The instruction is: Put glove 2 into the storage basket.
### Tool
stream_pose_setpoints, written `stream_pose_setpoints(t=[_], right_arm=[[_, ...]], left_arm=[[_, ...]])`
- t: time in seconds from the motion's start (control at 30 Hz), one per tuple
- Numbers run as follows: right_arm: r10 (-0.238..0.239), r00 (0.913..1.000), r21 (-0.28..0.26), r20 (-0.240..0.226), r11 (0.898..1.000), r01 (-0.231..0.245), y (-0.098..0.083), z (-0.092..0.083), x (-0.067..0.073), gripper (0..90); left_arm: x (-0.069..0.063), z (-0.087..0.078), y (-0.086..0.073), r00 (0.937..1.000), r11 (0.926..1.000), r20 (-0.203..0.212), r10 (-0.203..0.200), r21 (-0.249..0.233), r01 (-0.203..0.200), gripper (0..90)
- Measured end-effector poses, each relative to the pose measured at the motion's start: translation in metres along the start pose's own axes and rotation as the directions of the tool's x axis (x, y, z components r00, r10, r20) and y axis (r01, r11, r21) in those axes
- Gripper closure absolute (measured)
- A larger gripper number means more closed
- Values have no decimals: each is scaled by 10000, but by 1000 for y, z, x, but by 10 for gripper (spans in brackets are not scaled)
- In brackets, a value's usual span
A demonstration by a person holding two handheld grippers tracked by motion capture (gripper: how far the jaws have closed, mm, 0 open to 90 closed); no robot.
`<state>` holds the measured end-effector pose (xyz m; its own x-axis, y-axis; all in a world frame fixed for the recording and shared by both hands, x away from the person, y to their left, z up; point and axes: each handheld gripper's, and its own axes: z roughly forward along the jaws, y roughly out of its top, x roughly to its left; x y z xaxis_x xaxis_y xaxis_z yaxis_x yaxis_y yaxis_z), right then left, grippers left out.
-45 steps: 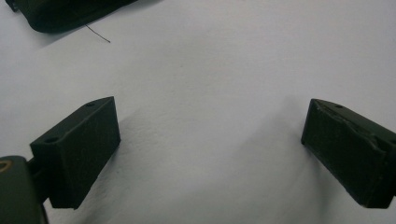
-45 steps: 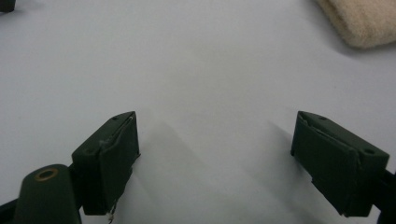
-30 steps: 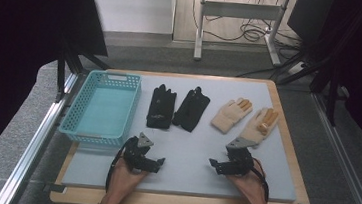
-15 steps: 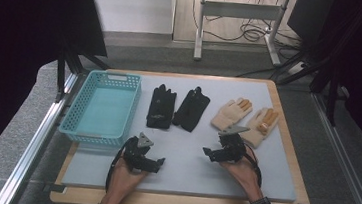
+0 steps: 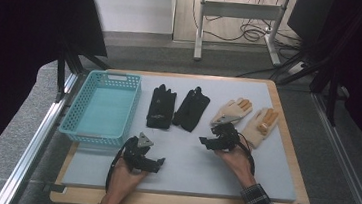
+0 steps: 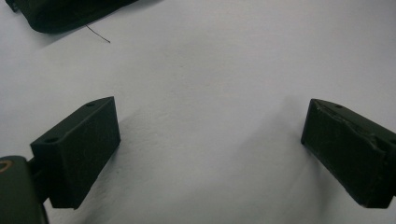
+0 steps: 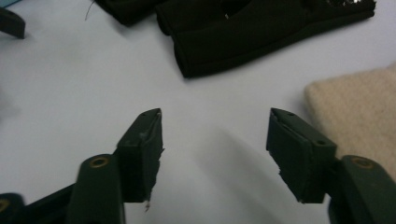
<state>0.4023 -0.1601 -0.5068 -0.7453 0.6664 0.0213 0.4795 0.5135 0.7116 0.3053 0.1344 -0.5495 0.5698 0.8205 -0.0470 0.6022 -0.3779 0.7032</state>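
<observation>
Beige glove (image 5: 232, 112) just beyond the empty, closing right gripper (image 5: 214, 138)

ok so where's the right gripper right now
In the high view the right gripper sits right of centre on the grey mat, just below the right-hand black glove and the nearer tan glove, touching neither, nothing between its jaws.

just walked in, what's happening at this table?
A person holds a gripper in each hand over a grey mat. The right gripper is near the cuffs of a black glove and a beige glove; its jaws have just been closing, nothing between them. The left gripper hangs open, holding nothing. Four gloves lie in a row; the blue basket is empty.
</observation>
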Motion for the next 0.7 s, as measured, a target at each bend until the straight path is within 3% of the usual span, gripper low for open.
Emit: stream_pose_setpoints(t=[0.3, 0.7], right_arm=[[-17, 9997, -136, 230, 9999, 20, 20, 13, -11, 457], [130, 9993, -209, 341, 9997, -123, 47, 39, -19, 381]], left_arm=[[0, 0, 0, 10000, 10000, 8, -1, 6, 1, 46], [0, 0, 0, 10000, 10000, 7, 11, 15, -11, 46]])
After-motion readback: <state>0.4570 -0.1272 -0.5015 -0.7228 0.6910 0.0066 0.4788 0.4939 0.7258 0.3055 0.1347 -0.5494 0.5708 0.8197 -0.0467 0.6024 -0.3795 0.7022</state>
